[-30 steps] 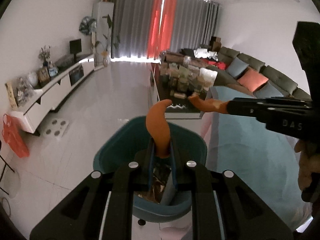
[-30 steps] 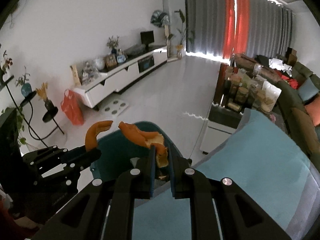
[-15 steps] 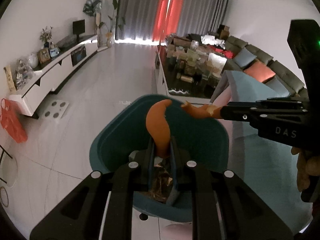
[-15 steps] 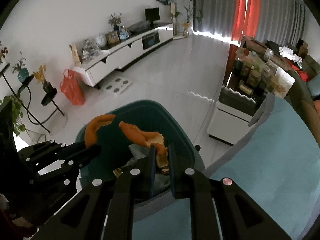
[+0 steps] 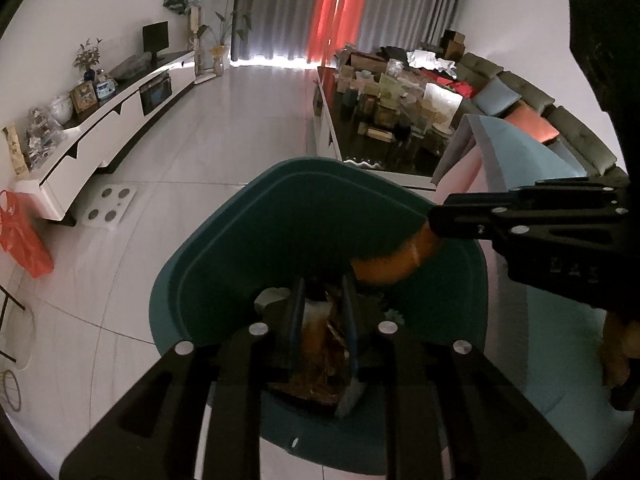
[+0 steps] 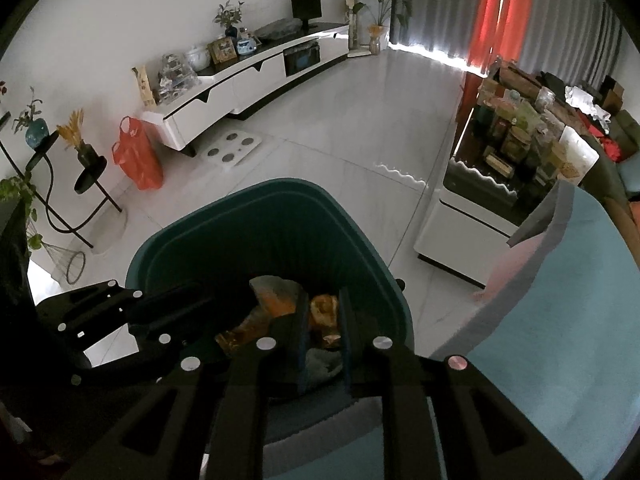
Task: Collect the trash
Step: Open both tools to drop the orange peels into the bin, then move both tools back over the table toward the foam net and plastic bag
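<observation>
White floor tiles surround the teal bin [image 5: 248, 264] — both hand-held grippers, left [image 5: 322, 316] and right [image 6: 323, 322], have just been opening, jaws slack; orange peel [image 5: 394, 266] drops inside. Best release low, over the centre.

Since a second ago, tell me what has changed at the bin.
Both grippers have come down into the mouth of the teal bin. The jaws of the left gripper and the right gripper have just been opening. The orange peel at the right gripper's tip in the left view is dropping; the left's peel no longer stands up between its fingers. The bin, floor and furniture stayed put.
</observation>
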Motion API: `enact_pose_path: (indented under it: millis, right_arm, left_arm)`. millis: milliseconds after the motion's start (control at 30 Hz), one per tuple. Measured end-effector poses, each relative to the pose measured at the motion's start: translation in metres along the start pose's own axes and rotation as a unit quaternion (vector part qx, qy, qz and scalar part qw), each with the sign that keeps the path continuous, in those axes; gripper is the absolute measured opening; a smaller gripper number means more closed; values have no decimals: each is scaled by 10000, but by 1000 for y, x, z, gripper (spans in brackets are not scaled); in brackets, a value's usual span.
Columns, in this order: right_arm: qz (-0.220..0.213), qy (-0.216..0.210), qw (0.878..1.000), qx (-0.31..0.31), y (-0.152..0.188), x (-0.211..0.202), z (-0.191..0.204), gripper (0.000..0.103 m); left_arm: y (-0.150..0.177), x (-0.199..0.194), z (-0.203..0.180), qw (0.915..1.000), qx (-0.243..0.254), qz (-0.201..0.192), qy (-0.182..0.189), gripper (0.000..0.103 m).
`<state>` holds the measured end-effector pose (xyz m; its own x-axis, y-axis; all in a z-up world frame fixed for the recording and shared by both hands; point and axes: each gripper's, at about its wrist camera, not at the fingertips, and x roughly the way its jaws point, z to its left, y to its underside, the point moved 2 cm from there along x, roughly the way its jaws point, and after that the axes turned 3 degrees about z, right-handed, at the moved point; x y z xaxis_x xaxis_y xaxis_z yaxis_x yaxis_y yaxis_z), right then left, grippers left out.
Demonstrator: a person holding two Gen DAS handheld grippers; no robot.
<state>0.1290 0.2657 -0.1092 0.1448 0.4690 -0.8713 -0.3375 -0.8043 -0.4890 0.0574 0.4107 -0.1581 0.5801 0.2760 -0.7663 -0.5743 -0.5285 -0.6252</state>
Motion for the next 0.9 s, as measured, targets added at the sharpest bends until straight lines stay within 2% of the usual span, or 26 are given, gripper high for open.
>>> enact_pose_path:
  millis: [33, 67, 300, 367, 500, 700, 767, 900]
  right_arm:
    - [-20, 5, 10000, 38, 0, -1, -1, 32]
    - [-61, 13, 10000, 61, 0, -2, -3, 34]
    - [-300, 67, 9994, 153, 5, -19, -9, 34]
    - [-397, 51, 9990, 190, 7, -27, -11, 34]
    - [-689, 150, 9973, 219, 12, -51, -18, 38]
    - [-1120, 390, 9926, 252, 23, -87, -27, 61]
    - [-1285, 489, 9901, 285, 28, -100, -31, 72]
    - [-1568, 730, 9842, 370, 45, -127, -42, 84]
  left_arm:
    - [2, -1, -2, 10000, -6, -5, -11, 20]
    - [2, -1, -1, 10000, -23, -14, -22, 22]
    - [0, -24, 4, 9994, -61, -286, -163, 35]
    - [1, -35, 5, 9992, -83, -367, -158, 44]
    - [-1, -59, 5, 9980, -50, -594, -228, 53]
    - [-4, -101, -16, 9950, 92, -984, -131, 73]
    - [-5, -114, -26, 9939, 152, -1091, -98, 82]
    - [-7, -146, -49, 9897, 295, -1397, -37, 94]
